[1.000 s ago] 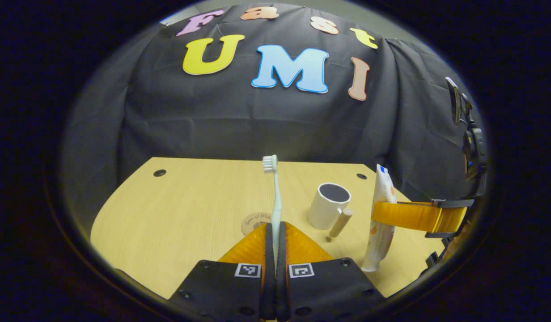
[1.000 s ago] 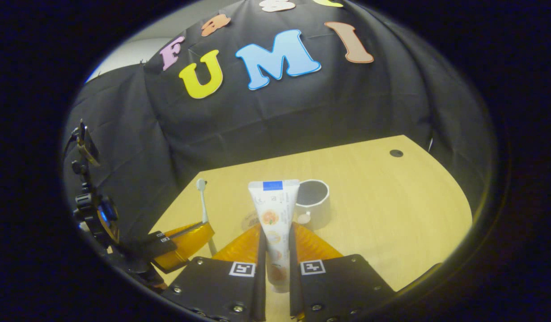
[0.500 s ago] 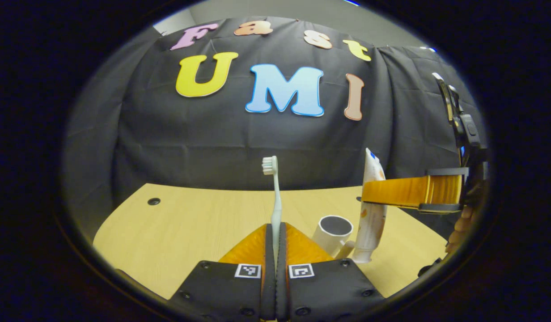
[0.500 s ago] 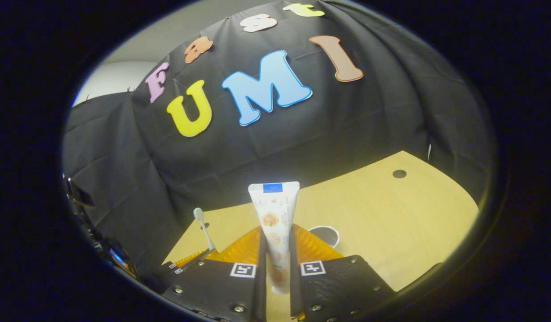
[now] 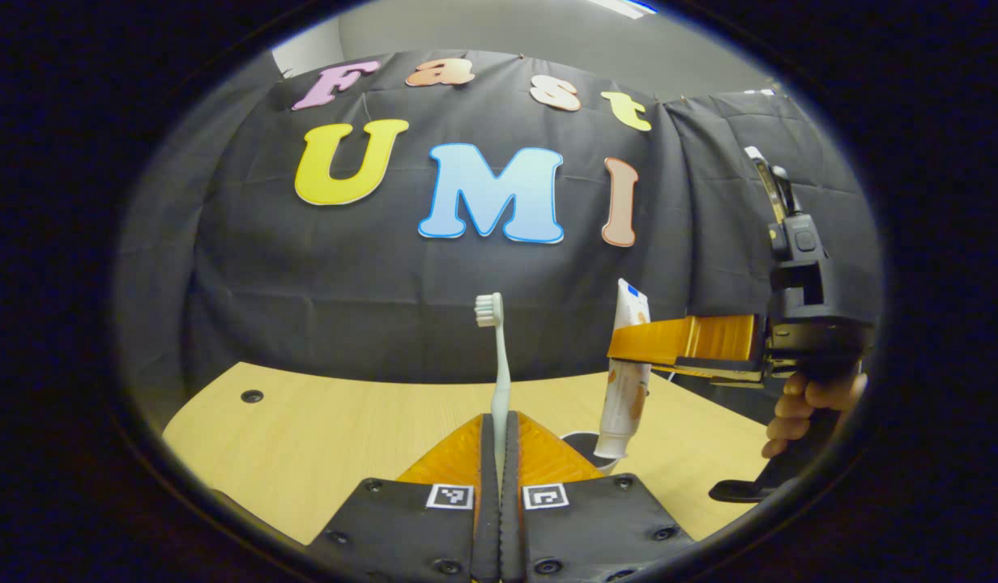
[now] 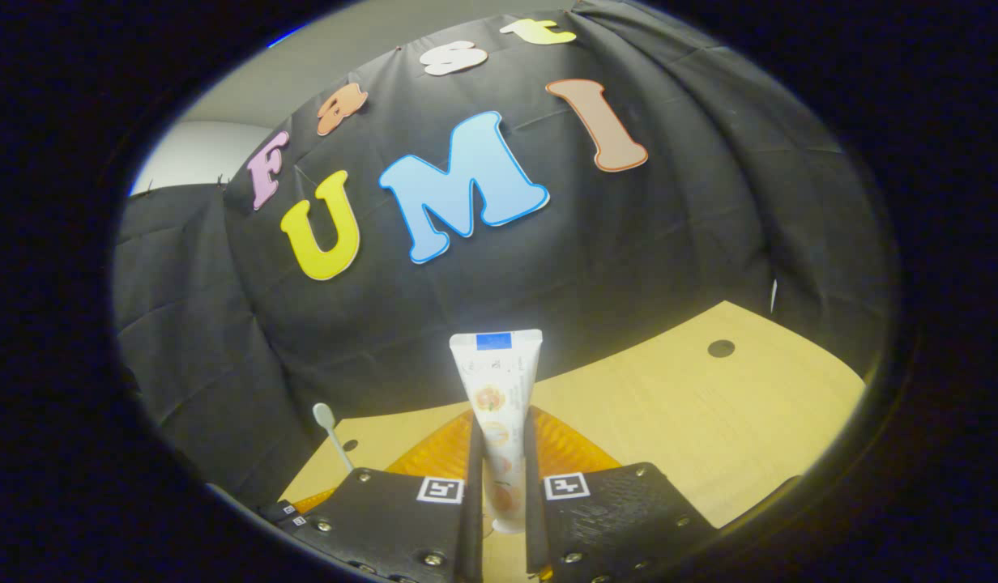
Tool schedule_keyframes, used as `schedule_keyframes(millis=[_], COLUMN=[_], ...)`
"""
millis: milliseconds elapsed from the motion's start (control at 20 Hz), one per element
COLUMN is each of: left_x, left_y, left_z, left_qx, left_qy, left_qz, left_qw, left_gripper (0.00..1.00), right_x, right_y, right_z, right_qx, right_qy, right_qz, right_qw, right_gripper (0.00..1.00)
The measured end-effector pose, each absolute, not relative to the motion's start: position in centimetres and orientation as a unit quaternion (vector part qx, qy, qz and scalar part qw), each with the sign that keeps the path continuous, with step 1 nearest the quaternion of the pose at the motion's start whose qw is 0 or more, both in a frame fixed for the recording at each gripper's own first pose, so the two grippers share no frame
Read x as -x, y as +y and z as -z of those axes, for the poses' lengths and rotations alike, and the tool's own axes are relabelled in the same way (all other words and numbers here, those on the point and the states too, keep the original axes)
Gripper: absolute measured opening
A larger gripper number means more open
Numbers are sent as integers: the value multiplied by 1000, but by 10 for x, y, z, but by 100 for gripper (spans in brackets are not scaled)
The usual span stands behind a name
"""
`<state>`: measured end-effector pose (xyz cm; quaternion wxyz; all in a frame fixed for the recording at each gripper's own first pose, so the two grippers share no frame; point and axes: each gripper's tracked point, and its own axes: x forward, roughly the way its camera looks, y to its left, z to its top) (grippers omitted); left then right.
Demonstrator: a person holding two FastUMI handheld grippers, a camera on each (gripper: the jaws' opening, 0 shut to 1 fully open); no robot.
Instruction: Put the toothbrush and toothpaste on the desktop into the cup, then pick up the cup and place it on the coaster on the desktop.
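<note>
A light wood-grain bench (image 5: 321, 437) runs across the lower part of both views, with small round dark holes (image 5: 252, 396) near its far corners (image 6: 720, 348). Behind it hangs a creased black cloth wall (image 5: 304, 267). Above the cloth, a pale grey room wall (image 5: 499, 32) shows.

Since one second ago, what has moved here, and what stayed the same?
The right gripper carried the toothpaste left to above the cup. Both views tilted upward. Nothing was released: the left gripper stays shut on the toothbrush.
</note>
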<state>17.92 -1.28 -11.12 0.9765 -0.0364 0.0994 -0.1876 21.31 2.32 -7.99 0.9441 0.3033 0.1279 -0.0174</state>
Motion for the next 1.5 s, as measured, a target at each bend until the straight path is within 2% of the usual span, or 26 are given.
schedule_keyframes(millis=[250, 500, 1250, 1500], left_x=[-184, -182, -186, -197], left_y=[-14, -14, -15, -18], left_z=[103, 98, 101, 96], left_qx=[34, 31, 44, 58], left_qy=[81, 69, 74, 66], left_qz=[184, 180, 170, 171], left_qw=[979, 981, 982, 981], left_gripper=[8, 8, 8, 8], right_x=[-232, -241, -221, -214], right_y=[16, 24, 47, 49], right_z=[100, 136, 197, 198], right_qx=[-268, -238, -141, -122], right_qy=[128, 168, 286, 299], right_qz=[21, 16, -11, -16], right_qw=[955, 957, 948, 946], right_gripper=[21, 22, 27, 30])
